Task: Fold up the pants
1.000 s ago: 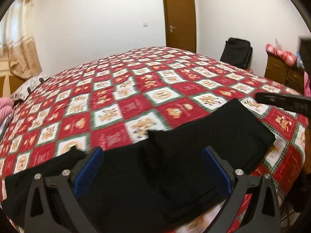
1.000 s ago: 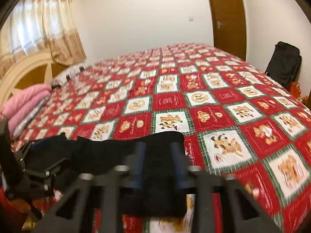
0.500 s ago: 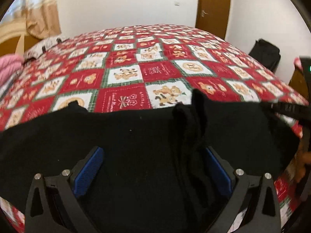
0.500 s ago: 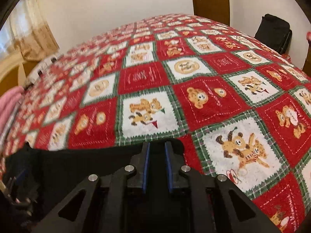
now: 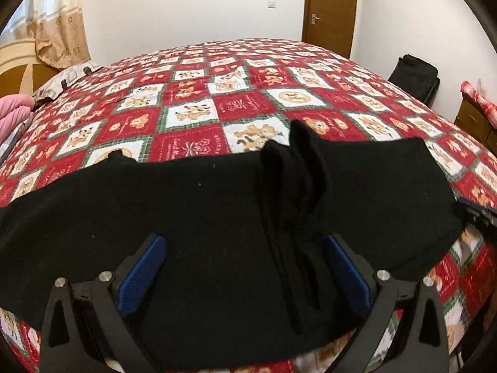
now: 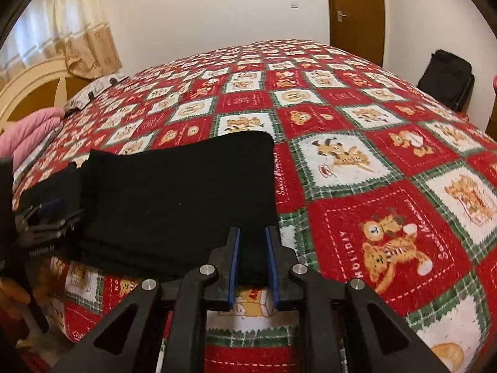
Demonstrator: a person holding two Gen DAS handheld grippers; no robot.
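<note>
Pants (image 6: pixel 180 192) lie on quilt (image 6: pixel 388 161), right tool (image 6: pixel 252 248) gripping corner.

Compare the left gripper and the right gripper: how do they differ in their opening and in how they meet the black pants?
The left gripper stands wide open; the right gripper is nearly closed. The left gripper's fingers straddle the middle of the black pants beside a raised ridge of cloth; the right gripper pinches the pants' near right edge. Both have blue pads and black frames.

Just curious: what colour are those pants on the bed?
Plain black pants, no pattern, clearest in the right wrist view against the red bedspread.
</note>
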